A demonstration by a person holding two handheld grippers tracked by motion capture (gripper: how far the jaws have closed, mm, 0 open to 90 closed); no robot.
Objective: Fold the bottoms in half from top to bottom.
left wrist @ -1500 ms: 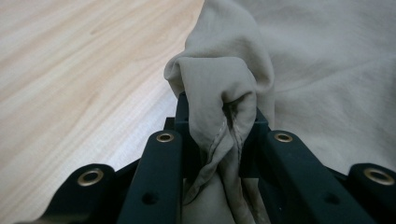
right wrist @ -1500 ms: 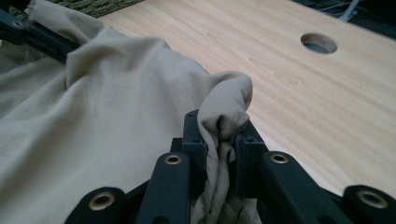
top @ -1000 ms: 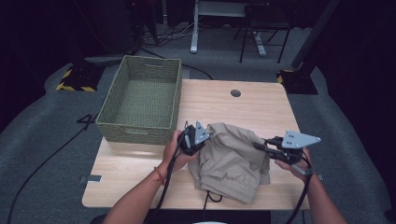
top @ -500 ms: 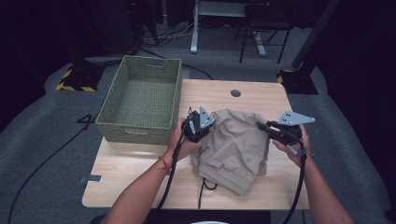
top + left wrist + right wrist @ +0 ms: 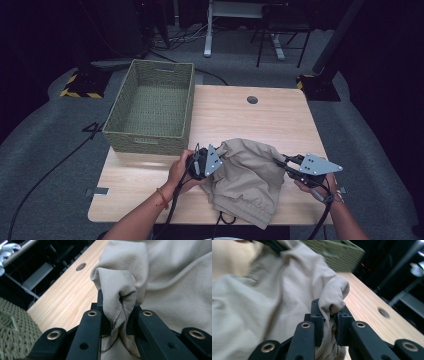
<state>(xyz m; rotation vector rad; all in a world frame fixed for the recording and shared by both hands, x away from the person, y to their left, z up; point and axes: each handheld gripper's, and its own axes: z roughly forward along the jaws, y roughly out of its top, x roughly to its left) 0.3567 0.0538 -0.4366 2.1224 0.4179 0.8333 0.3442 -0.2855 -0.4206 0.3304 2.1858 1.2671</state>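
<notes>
High view: beige cloth (image 5: pixel 248 182) lies bunched on the counter's (image 5: pixel 235 117) near edge, right of the basket (image 5: pixel 152 107); left tool (image 5: pixel 222 159) and right tool (image 5: pixel 279 161) each clamp a fold.

Beige cloth (image 5: pixel 247 175) — olive-green woven basket (image 5: pixel 150 107) — pale wood-grain table (image 5: pixel 235 120)

Dim room, grey carpet (image 5: pixel 45 150), light wooden table (image 5: pixel 235 120), white desk frame (image 5: pixel 207 30) behind.

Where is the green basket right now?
In the high view the green basket sits at the table's far left corner, beyond the left tool gripping the beige cloth.
</notes>
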